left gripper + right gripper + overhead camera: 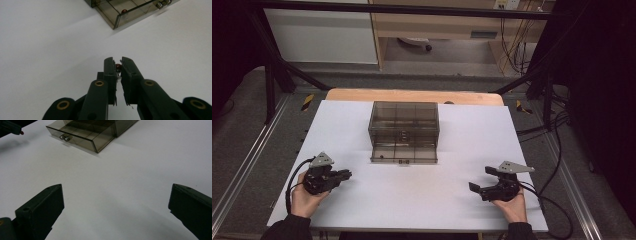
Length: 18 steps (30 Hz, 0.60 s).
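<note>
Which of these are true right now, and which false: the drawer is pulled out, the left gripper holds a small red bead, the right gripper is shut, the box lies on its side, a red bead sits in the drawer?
1. The drawer is pulled out of the box. True.
2. The left gripper holds a small red bead. True.
3. The right gripper is shut. False: its jaws stand wide apart with nothing between them.
4. The box lies on its side. False: it stands upright on the table.
5. A red bead sits in the drawer. True.
</note>
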Each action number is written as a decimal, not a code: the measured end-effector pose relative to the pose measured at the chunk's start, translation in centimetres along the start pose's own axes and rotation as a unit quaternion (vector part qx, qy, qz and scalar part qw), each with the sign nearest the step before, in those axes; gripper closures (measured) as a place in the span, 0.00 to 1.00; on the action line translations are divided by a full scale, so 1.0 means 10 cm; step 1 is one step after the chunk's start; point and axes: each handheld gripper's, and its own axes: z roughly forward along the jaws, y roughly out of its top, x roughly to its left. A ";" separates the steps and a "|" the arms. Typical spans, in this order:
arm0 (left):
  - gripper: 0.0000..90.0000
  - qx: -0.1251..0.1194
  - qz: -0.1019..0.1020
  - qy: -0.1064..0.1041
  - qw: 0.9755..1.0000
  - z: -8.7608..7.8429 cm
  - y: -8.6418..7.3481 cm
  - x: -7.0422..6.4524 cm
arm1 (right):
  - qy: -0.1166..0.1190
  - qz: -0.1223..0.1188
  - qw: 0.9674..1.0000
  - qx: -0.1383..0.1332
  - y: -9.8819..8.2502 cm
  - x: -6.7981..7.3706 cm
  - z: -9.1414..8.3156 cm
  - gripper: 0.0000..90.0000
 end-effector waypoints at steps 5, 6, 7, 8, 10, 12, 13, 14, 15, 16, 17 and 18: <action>0.91 -0.003 0.002 -0.002 1.000 0.00 0.06 -0.03 | -0.001 -0.001 1.000 0.001 0.00 0.00 0.00 0.01; 0.91 -0.002 0.002 -0.003 1.000 0.00 0.08 -0.03 | -0.001 0.000 1.000 0.001 0.00 0.00 0.00 0.01; 0.91 -0.002 0.003 -0.003 1.000 0.00 0.09 -0.04 | -0.001 0.000 1.000 0.002 0.00 0.00 0.00 0.01; 0.91 -0.003 0.004 -0.004 1.000 0.00 0.10 -0.05 | -0.001 0.000 1.000 0.002 0.00 0.00 0.00 0.01; 0.91 -0.004 0.006 -0.004 1.000 0.00 0.14 -0.07 | 0.000 0.000 1.000 0.002 0.00 0.00 0.00 0.01; 0.91 -0.008 0.008 -0.005 1.000 0.00 0.18 -0.09 | 0.000 0.000 1.000 0.003 0.00 0.00 0.00 0.01; 0.91 -0.011 0.007 -0.006 1.000 0.00 0.20 -0.10 | 0.000 -0.001 1.000 0.003 0.00 0.00 0.00 0.01; 0.91 -0.013 0.008 -0.007 1.000 -0.01 0.23 -0.11 | -0.001 0.000 1.000 0.002 0.00 0.00 0.00 0.01; 0.91 -0.013 0.011 -0.008 1.000 -0.01 0.25 -0.12 | -0.001 0.000 1.000 0.002 0.00 0.00 0.00 0.01; 0.91 -0.016 0.012 -0.008 1.000 0.00 0.28 -0.14 | -0.001 -0.001 1.000 0.001 0.00 0.00 0.00 0.01; 0.91 -0.017 0.013 -0.010 1.000 0.01 0.30 -0.15 | -0.001 0.000 1.000 0.000 0.00 0.00 0.00 0.01; 0.91 -0.018 0.015 -0.010 1.000 0.01 0.33 -0.17 | -0.001 0.000 1.000 0.000 0.00 0.00 0.00 0.01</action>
